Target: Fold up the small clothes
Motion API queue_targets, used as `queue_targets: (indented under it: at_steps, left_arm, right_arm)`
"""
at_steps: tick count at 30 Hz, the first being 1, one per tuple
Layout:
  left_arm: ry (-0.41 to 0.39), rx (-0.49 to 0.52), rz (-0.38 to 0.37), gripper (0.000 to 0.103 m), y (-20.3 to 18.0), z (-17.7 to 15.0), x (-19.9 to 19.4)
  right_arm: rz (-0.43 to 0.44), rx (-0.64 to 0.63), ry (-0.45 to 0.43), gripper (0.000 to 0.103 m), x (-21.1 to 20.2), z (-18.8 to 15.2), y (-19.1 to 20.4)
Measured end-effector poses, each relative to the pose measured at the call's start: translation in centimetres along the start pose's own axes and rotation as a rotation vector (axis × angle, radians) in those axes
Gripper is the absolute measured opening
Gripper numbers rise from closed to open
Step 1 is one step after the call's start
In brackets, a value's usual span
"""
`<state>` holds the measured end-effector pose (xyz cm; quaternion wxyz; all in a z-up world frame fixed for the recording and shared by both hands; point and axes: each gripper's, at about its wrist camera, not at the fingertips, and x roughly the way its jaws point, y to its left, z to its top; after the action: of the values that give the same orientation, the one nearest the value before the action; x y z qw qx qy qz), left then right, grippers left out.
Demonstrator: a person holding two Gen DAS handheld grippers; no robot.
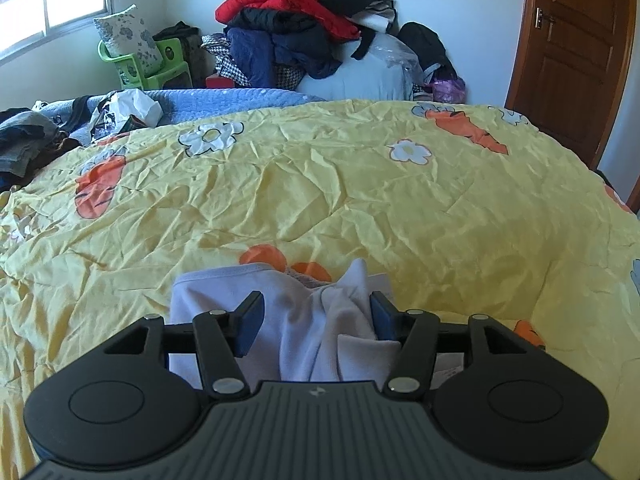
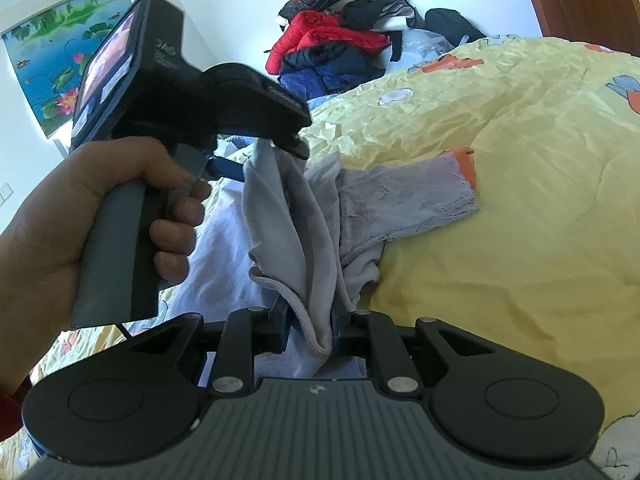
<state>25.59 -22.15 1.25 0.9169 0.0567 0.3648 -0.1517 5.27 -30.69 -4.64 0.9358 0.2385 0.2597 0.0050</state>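
**Pale garment strung between two grippers over the yellow quilt**

The small lavender-white garment (image 2: 288, 232) lies bunched on the yellow carrot-print quilt (image 1: 320, 184), its lace-edged part (image 2: 424, 196) spread flat off to the right in the right wrist view. Its long axis runs from the right gripper (image 2: 310, 332) up and away toward the left gripper (image 2: 264, 152), so the cloth hangs as a twisted band between the two.

The right gripper's jaws are pinched on a gathered fold of the fabric, which pokes out between its blue pads. From the left gripper's own camera, its jaws (image 1: 316, 312) stand parted with the cloth lying loosely between them; the left pad sits clear of the fabric, the right one is at its edge. I read that as released, not gripping, though the right wrist view shows cloth still draped at its tip. The person's hand (image 2: 100, 216) wraps the left handle.

So the right gripper alone has the cloth; the left is just above it, near the far end.
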Motion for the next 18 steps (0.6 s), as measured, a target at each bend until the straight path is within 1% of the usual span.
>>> queue_targets:
  at_steps: [3,4,5,6,7,9,11,15,16,18]
  left_arm:
    - [-0.003,-0.006,0.007,0.064,0.6,-0.1,-0.3]
    - [-0.007,-0.008,0.012,0.064,0.8,-0.1,-0.5]
    - [-0.010,-0.008,0.015,0.064,1.0,-0.2,-0.6]
    - [-0.012,-0.007,0.017,0.064,1.2,-0.2,-0.7]
    - [-0.013,-0.005,0.019,0.065,1.3,-0.2,-0.8]
    - [-0.014,-0.007,0.022,0.067,1.6,-0.2,-1.0]
    - [-0.019,-0.008,0.029,0.074,1.9,-0.3,-1.2]
    - [-0.034,-0.012,0.040,0.080,2.6,-0.1,-1.7]
    - [-0.033,-0.019,0.037,0.080,2.8,0.1,-1.8]
    - [-0.034,-0.032,0.032,0.080,3.1,0.4,-1.9]
  right_arm:
    - [-0.004,0.011,-0.001,0.027,-0.2,0.1,-0.4]
    - [-0.007,0.016,-0.002,0.030,-0.3,0.1,-0.5]
    - [-0.015,0.018,-0.004,0.041,-0.4,0.2,-0.6]
    - [-0.033,0.015,-0.009,0.049,-0.5,0.2,-0.7]
    - [-0.051,0.011,-0.016,0.052,-0.6,0.2,-0.7]
    - [-0.061,0.012,-0.029,0.053,-0.9,0.4,-1.0]
    - [-0.079,0.003,-0.058,0.053,-1.4,0.6,-1.0]
    - [-0.172,-0.122,-0.204,0.052,-3.1,1.1,0.9]
    - [-0.182,-0.156,-0.229,0.052,-3.3,1.2,1.4]
    - [-0.187,-0.212,-0.242,0.052,-3.4,1.5,2.2]
